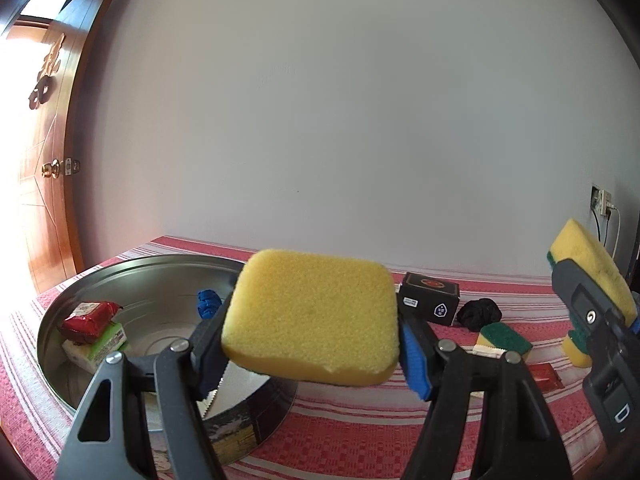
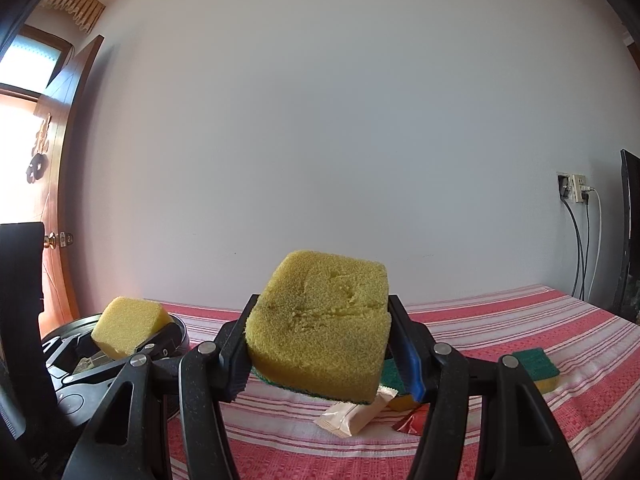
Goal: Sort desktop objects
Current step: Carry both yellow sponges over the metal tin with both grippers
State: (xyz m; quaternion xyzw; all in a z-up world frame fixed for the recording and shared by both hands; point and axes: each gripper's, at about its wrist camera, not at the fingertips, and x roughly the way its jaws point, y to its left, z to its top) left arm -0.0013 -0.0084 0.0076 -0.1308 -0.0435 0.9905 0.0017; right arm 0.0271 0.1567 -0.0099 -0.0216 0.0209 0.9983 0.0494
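You are working over a counter covered in a red and white striped cloth, with a plain pale wall rising behind it and a wooden door standing at the far left. On the counter's left part a round metal tin is sitting, and it is already holding a red packet, a green and white packet under it, and a small blue bundle. Your left claw is clamping a plain yellow sponge by its two sides and holding it in the air over the tin's near right rim, so the sponge is hiding much of the tin's right half from you. Your right claw is gripping a second yellow sponge with a green scouring underside, lifted above the cloth and blocking what lies straight ahead. Behind the left sponge a black box is standing on the cloth, with a black wad of fabric just beside it to the right. Nearer you, a third sponge is lying green face up on the right, a beige wrapped packet is lying under the right claw's load, and a red sachet is peeking out just beside it.
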